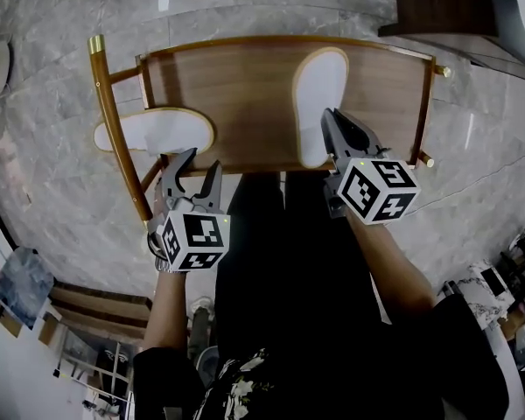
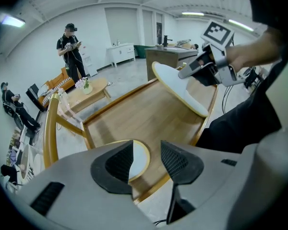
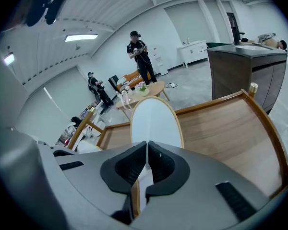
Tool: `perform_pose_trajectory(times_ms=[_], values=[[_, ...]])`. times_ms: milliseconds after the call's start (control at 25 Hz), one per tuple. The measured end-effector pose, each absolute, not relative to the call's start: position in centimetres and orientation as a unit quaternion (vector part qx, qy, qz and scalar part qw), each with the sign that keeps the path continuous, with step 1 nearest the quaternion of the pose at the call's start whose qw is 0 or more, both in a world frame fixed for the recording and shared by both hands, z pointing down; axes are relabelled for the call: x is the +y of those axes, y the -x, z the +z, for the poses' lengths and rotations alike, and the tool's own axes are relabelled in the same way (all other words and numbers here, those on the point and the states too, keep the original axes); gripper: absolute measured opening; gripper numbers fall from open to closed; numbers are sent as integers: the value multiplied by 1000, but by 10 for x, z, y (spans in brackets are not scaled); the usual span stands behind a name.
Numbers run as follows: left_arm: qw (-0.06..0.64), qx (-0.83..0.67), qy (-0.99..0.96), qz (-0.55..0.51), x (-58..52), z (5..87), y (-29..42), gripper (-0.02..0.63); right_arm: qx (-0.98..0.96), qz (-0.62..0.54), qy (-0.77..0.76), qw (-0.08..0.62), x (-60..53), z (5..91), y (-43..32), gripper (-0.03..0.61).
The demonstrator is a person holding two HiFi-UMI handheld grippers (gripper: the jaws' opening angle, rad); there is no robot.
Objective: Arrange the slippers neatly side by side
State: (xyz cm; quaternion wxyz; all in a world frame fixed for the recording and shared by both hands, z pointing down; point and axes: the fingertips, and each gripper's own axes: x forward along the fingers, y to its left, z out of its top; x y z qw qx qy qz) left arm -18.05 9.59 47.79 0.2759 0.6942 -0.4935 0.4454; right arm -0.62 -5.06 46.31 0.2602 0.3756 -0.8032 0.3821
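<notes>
Gripping item: right gripper (image 3: 147,150), jaws clamped on the near edge of one white slipper (image 1: 319,94), which is tilted over the wooden shelf (image 1: 245,94). Left gripper (image 2: 146,157): jaws apart, empty, near the second slipper (image 1: 153,131) overhanging the shelf's left end.

Left slipper (image 1: 153,131): white, tan rim
Right slipper (image 1: 319,94): white, tan rim
Shelf (image 1: 245,103): brown wood grain, golden frame
Floor (image 1: 52,191): grey, marbled
Left gripper (image 1: 197,166) and right gripper (image 1: 328,121): black-and-white marker cubes
</notes>
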Motion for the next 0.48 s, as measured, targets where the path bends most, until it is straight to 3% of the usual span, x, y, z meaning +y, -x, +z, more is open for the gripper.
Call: perform_pose_trajectory(times_ms=[480], values=[[290,-495,-683,451,109,488,193,178,-785,373,-393,301,-60,522,14,8]])
